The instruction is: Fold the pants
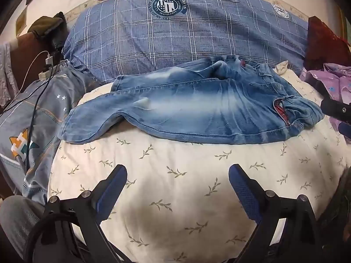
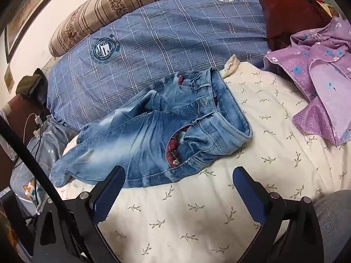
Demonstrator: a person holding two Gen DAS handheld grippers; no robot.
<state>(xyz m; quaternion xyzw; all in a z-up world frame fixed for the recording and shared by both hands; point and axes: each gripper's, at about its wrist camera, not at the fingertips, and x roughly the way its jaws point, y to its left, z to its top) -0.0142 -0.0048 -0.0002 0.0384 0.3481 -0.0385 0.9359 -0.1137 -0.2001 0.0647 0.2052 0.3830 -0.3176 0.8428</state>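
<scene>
A pair of faded blue jeans (image 1: 197,105) lies rumpled on a cream leaf-print sheet (image 1: 175,175), legs to the left, waistband to the right with a red plaid lining at the open fly. In the right wrist view the jeans (image 2: 153,135) lie just beyond my fingers, waistband up right. My left gripper (image 1: 177,173) is open and empty over the sheet, short of the jeans' near edge. My right gripper (image 2: 178,175) is open and empty, its left finger overlapping the jeans' near edge in the view. It also shows at the left wrist view's right edge (image 1: 335,109).
A blue plaid quilt (image 1: 186,35) is piled behind the jeans, with a striped bolster (image 2: 109,11) beyond it. A purple flowered garment (image 2: 318,76) and a dark red cushion (image 2: 289,11) lie to the right. A grey duvet (image 1: 33,120) with charger cables (image 1: 47,62) lies to the left.
</scene>
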